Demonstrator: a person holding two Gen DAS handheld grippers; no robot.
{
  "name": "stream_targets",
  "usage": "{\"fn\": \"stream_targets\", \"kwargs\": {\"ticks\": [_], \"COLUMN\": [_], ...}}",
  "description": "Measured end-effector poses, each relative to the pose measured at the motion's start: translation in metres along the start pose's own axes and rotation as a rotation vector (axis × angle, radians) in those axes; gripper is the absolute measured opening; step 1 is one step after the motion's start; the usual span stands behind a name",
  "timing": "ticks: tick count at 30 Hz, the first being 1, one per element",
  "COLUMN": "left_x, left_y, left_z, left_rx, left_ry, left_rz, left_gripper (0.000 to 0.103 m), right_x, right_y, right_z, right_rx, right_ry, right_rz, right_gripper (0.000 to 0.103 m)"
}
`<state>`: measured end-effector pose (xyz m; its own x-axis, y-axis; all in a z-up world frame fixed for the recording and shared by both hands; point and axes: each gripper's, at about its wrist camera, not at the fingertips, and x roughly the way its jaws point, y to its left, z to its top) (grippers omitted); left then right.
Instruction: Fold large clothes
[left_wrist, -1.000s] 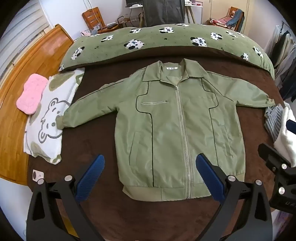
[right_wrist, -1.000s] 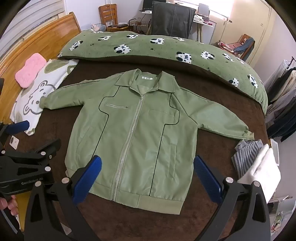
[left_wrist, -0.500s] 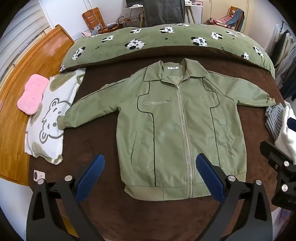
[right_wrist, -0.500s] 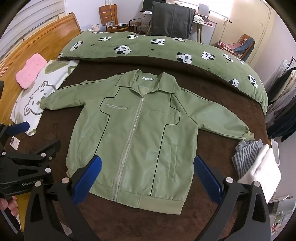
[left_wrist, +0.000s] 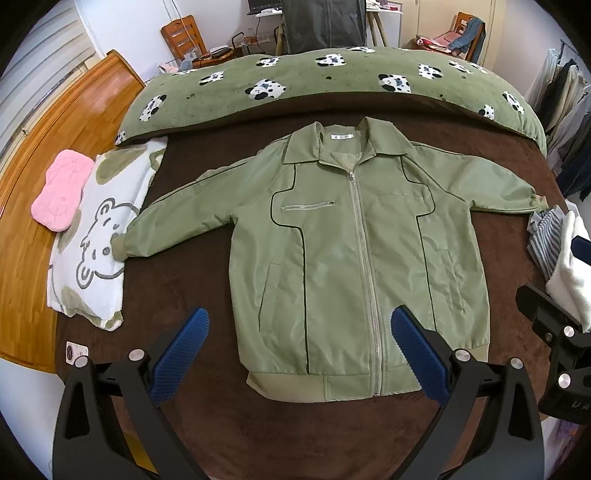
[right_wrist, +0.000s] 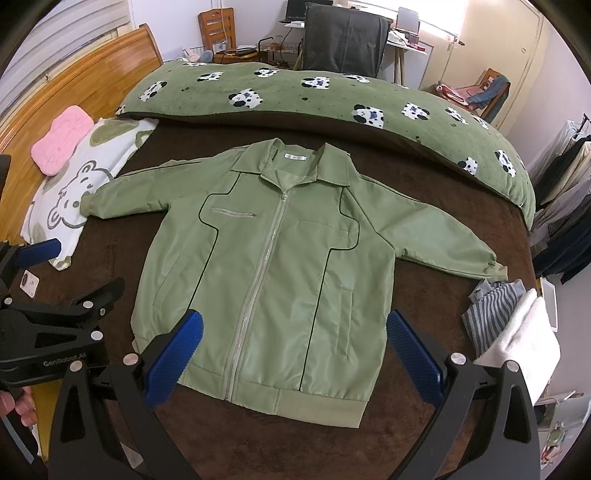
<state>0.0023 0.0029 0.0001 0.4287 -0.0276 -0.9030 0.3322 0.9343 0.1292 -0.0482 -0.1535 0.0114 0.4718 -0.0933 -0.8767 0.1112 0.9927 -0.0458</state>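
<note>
The green zip jacket (left_wrist: 354, 266) lies flat and unfolded mid-bed (left_wrist: 184, 273), sleeves spread; no fold made yet. Left tongs (left_wrist: 297, 350) and right tongs (right_wrist: 291, 350) hover spread wide, empty.

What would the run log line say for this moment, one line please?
phase: pre-grasp | green jacket: flat, zipped, sleeves spread | left gripper: open, above hem | right gripper: open, above hem | folds: none

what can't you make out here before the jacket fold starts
- Collar label on the jacket: print too small, both views.
- Jacket back: face-down on the bed.
- Folded clothes pile: partly cut off by the right gripper arm; left view hides more.
- Small tag: text unreadable.
</note>
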Motion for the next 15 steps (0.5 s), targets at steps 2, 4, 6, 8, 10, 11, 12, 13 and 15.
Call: {"fn": "stream_targets", "kwargs": {"ticks": [2,4,6,8,10,11,12,13,15], "left_x": [0.0,0.0,-0.0005,-0.0005,-0.0004,-0.0005,-0.0002,-0.0002,0.0001], "left_y": [-0.0005,-0.0013,-0.002,-0.0018,-0.0029,-0.0023,-0.0004,-0.0002,-0.0001], "left_z": [0.0002,0.0014,0.003,0.0031,0.0036,0.0034,0.0035,0.0041,0.0044], "left_rx": [0.0,0.002,0.005,0.004,0.005,0.006,0.005,0.002,-0.002], "left_ry": [0.0,-0.001,-0.001,0.0,-0.001,-0.003,-0.003,-0.002,-0.001], "left_rz": [-0.001,0.0,0.0,-0.001,0.004,0.008,0.008,0.006,0.003], "left_gripper": [0.097,0.097,0.097,0.097,0.097,0.097,0.097,0.097,0.097], "right_x": [0.0011,0.0009,0.0013,0.0007,0.0014,0.001,0.0004,0.0,0.0002], "right_y": [0.0013,0.0009,0.0012,0.0017,0.002,0.002,0.0019,0.001,0.0005], "right_z": [-0.002,-0.0019,-0.0011,0.0001,0.0059,0.0059,0.0065,0.0067,0.0073], "right_rx": [0.001,0.003,0.003,0.0,-0.002,0.0,0.003,0.005,0.007], "right_ry": [-0.001,-0.003,-0.004,-0.005,-0.004,-0.007,-0.01,-0.011,-0.009], "right_rz": [0.0,0.0,0.0,0.001,0.002,-0.002,-0.003,0.001,-0.001], "right_gripper": [0.097,0.097,0.097,0.097,0.097,0.097,0.097,0.097,0.097]}}
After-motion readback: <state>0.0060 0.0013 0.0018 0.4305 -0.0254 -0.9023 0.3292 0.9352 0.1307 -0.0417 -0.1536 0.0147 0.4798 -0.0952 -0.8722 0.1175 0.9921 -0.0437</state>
